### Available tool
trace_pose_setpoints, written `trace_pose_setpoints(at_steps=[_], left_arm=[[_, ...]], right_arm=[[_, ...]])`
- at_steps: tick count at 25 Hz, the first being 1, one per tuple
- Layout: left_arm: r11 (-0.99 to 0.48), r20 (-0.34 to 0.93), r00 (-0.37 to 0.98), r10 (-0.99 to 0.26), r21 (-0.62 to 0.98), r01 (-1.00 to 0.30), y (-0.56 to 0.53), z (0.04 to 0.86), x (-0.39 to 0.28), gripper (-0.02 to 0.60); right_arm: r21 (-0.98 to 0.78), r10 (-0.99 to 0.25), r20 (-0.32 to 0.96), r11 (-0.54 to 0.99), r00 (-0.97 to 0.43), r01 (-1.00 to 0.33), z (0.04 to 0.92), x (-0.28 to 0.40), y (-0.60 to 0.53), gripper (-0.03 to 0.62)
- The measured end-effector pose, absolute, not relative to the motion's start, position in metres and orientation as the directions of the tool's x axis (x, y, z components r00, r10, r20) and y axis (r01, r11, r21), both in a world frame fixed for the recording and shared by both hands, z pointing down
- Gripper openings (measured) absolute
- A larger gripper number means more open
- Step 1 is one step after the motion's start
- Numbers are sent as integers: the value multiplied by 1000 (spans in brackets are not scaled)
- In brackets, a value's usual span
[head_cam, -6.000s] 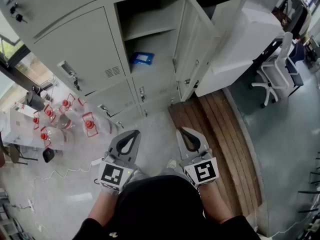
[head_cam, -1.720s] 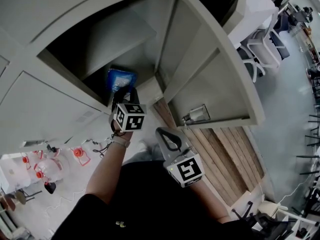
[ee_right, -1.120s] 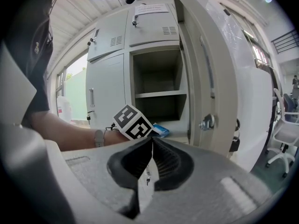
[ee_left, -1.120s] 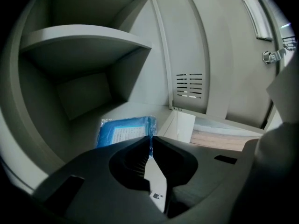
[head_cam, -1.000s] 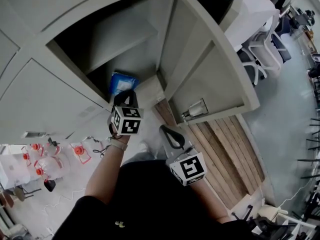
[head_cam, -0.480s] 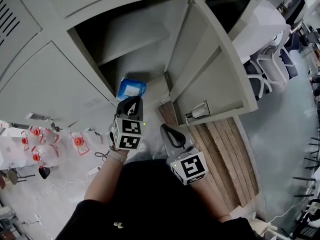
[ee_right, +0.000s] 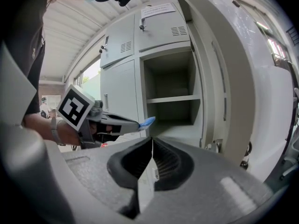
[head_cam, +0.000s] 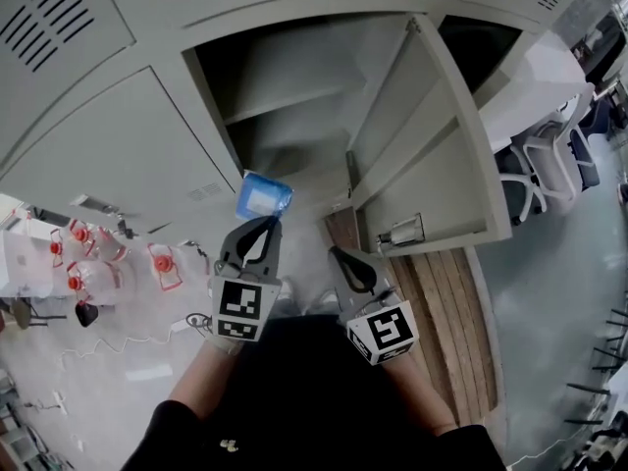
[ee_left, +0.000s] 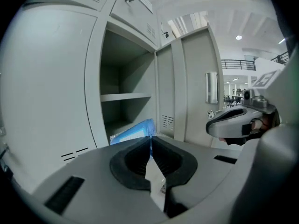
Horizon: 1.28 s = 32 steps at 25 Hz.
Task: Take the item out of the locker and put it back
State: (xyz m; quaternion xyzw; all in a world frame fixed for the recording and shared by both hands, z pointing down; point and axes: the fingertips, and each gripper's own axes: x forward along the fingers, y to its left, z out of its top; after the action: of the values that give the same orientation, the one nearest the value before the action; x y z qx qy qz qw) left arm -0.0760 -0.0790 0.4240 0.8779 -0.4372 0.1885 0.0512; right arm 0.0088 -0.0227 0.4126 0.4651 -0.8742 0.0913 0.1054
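A flat blue packet [head_cam: 263, 195] hangs in the air just in front of the open locker compartment [head_cam: 294, 116], at its lower left edge. My left gripper [head_cam: 265, 222] is shut on the packet's near edge. In the left gripper view the blue packet [ee_left: 133, 131] sticks out beyond the closed jaws toward the bare shelf [ee_left: 125, 97]. My right gripper [head_cam: 340, 254] hangs lower and to the right, shut with nothing in it. The right gripper view shows the left gripper [ee_right: 136, 124] with the blue packet [ee_right: 147, 122] at its tip.
The locker door [head_cam: 432, 155] stands open to the right, its handle [head_cam: 404, 232] facing me. Closed locker doors [head_cam: 118, 145] fill the left. Red-capped water jugs [head_cam: 78, 253] and cables lie on the floor at left. A wooden platform [head_cam: 442, 302] and an office chair [head_cam: 549, 155] are at right.
My left gripper has drawn back and down from the locker with the blue packet in its jaws. The packet has left the compartment floor. The right gripper stayed low.
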Motion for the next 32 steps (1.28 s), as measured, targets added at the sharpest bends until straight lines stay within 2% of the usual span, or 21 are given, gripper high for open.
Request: trace_pose_setpoints(at_steps=[11,32], left_arm=[[-575,338,520,-784,-83,-814,-64,404,-94,26],[-605,370,544,-753,-64,-794,-86,424,-74,26]], right_arm=[[-74,-797,255,549,-548,-832,410,20,-31,2],[-93,-849,273,444,-452,-891,418,68,-52,2]])
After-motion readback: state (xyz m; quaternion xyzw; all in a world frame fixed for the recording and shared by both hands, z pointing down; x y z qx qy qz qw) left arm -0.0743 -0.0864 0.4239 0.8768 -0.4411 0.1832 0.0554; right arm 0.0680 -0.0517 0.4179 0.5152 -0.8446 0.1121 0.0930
